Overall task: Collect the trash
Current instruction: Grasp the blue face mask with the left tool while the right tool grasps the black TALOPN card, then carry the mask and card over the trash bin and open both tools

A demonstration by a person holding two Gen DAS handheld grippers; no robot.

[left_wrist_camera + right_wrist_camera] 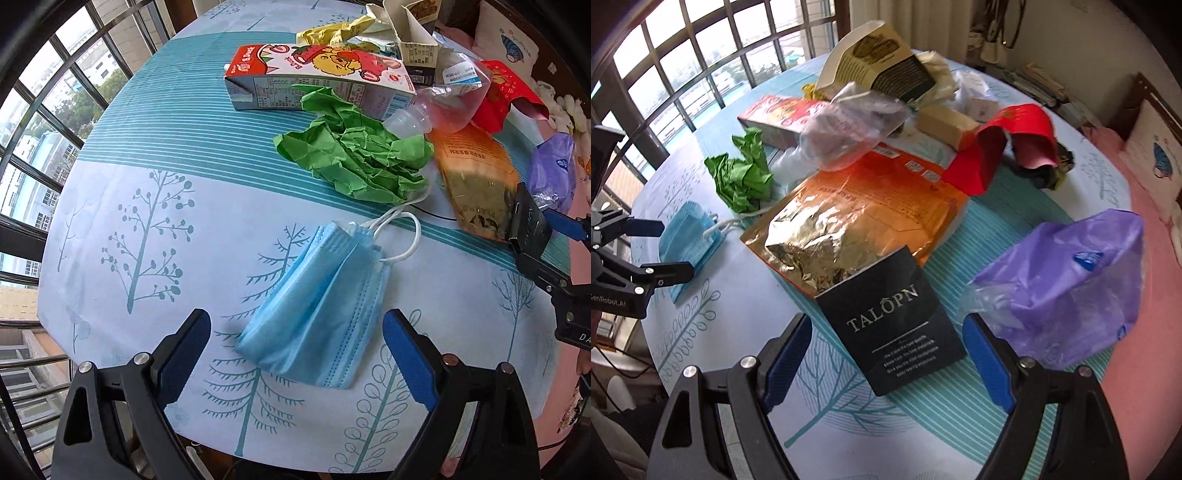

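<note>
The left gripper point(297, 354) is wide open around the blue mask point(317, 306) on the table point(122, 184). The right gripper point(886, 354), open too, frames the black packet point(894, 321). Squeeze gently in the middle

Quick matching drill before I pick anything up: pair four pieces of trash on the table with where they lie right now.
Things:
1. mask
2. black packet
3. green paper
4. purple bag

Places:
A. against the juice carton
B. between the open left tongs
C. right of the right tongs, at the table edge
D. between the open right tongs, overlapping the orange pouch

Pairs: 1-B, 2-D, 3-A, 4-C
</note>
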